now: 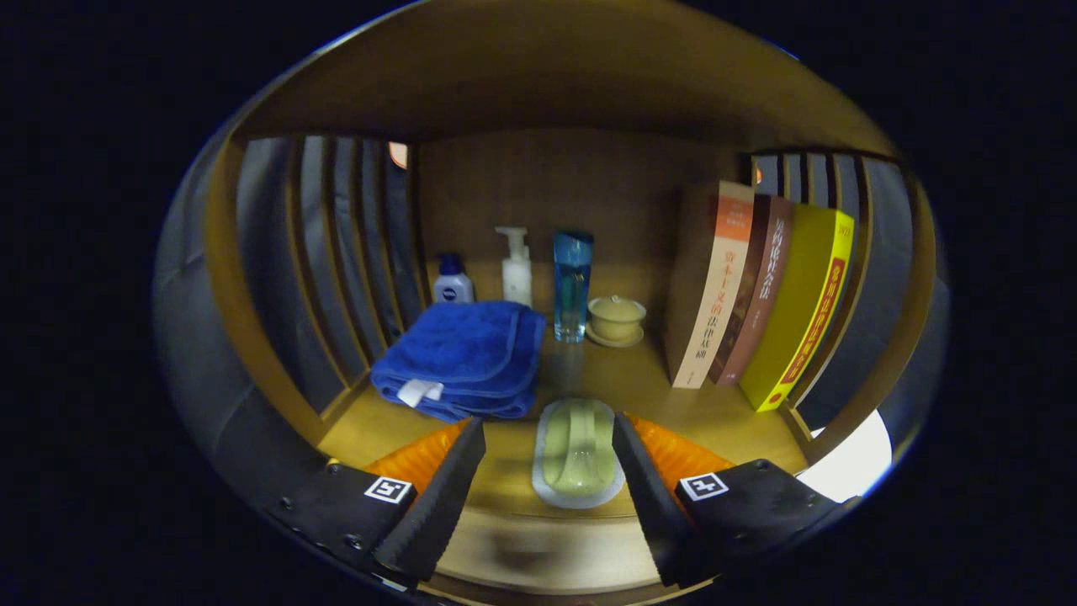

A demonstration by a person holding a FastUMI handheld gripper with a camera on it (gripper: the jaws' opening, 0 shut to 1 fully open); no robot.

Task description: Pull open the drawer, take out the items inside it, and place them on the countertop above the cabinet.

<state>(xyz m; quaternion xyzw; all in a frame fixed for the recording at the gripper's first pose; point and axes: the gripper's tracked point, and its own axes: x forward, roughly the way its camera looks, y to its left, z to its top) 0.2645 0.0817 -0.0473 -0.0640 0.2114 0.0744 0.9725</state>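
The gripper (547,480) is held level with the countertop (648,379), its fingers spread wide apart and gripping nothing. Between them, closer to the right finger and perhaps touching it, lies a pale green soap (578,450) in a white dish (543,488), sitting near the front edge of the wood. From where things lie, I'd guess this piece has just been set down or is about to be let go, so at least one item seems to be out and up top. Beyond the fingers sit a folded blue towel (463,358), a small blue-capped bottle (452,282), a white pump bottle (516,269), a tall blue bottle (572,286), a lidded cup on a saucer (616,320) and three upright books (757,295). Which of these came from the drawer I cannot say. The drawer itself lies somewhere below, so whether it is open, or holds anything more, is hidden. The slatted sides are dim and blurred.
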